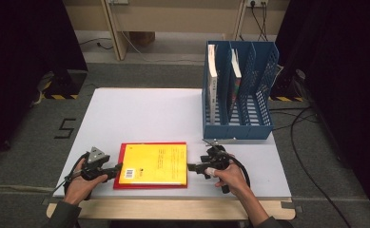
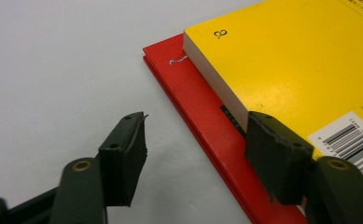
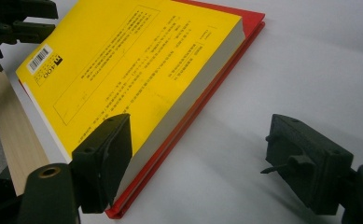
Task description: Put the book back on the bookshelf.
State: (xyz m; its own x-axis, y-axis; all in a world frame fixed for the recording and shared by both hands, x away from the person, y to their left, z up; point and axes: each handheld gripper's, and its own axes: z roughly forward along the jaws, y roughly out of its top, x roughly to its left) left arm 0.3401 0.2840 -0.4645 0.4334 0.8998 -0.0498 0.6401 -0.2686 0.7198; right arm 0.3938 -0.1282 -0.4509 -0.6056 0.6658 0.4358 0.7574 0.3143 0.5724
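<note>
Here the yellow book (image 1: 155, 163) lies flat on a thin red book (image 1: 120, 167) at the table's (image 1: 135, 114) six o'clock edge, stacked so both can be taken as one. The left gripper (image 1: 117, 167) sits at the stack's nine o'clock, jaws partly open and astride its edge, not pressing. The right gripper (image 1: 190, 167), at three o'clock, stands wide, gripping nothing. The blue file rack (image 1: 263, 124) at one o'clock seems the likely destination.

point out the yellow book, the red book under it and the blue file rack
yellow book (image 1: 156, 161), high view, middle of its cover
red book (image 2: 202, 112), left gripper view, bare strip of cover beside the yellow book
blue file rack (image 1: 237, 132), high view, low front wall
</note>
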